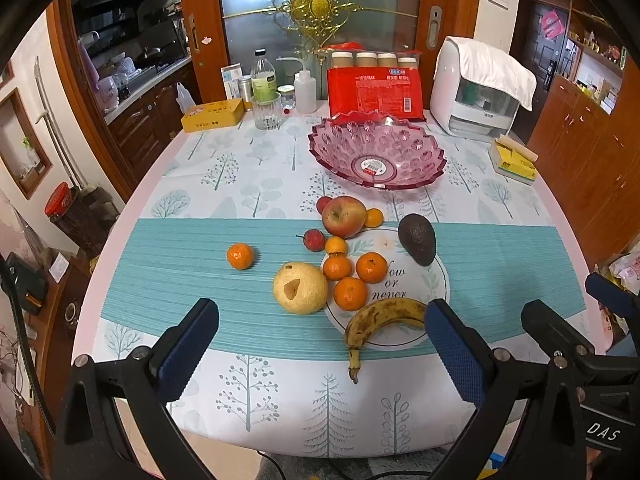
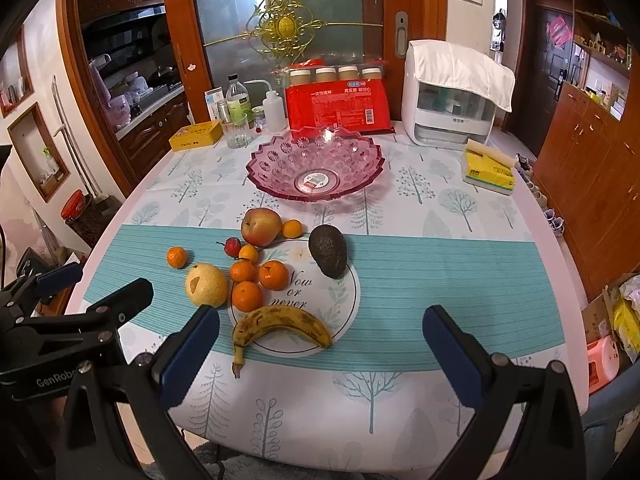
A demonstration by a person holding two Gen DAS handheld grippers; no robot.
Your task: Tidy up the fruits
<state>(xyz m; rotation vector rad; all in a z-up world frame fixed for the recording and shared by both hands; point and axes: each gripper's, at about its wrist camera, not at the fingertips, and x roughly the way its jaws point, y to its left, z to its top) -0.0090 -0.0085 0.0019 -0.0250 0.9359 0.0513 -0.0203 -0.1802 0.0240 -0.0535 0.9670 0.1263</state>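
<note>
A pink glass bowl stands empty past the fruit. On the teal mat lie a banana, a yellow pear, several tangerines, one apart at the left, an apple, an avocado and a small red fruit. My left gripper is open and empty, near the table's front edge. My right gripper is open and empty, beside it.
At the table's back stand a red package, a white appliance, a glass, bottles and a yellow box. A tissue pack lies at the right. Wooden cabinets stand to the right.
</note>
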